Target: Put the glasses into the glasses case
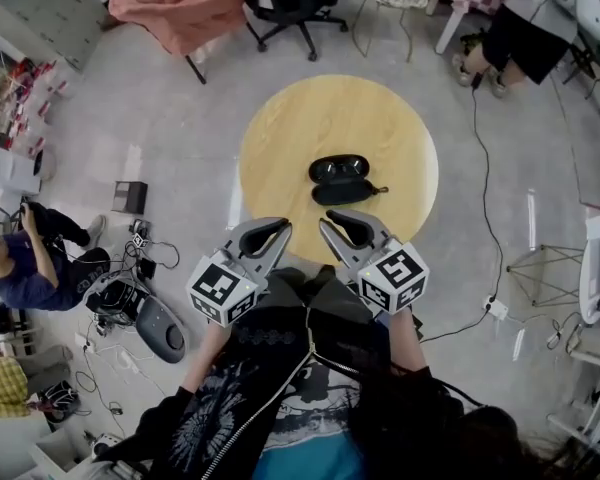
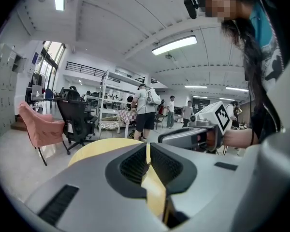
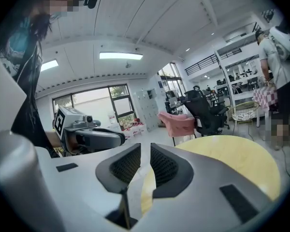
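Left gripper [image 1: 270, 230]: jaws together, nothing between them, held low over the near edge of the table [image 1: 280, 138]. Right gripper [image 1: 340, 218]: just beside it, jaws at a narrow gap, also empty. Both point toward the table's middle, well short of the glasses [image 1: 338, 168], which lie there close against the far side of the case [image 1: 345, 192]. Whether they rest in an open half of it cannot be told.

The step in hand is probably the reach. It would go best with the jaws widened before arrival, the left steadying the case and the right taking the frame at its rim, not on a lens.

The glasses look dark-framed and folded, with two greyish lenses. The case is a black oval with a small tab at its right end.
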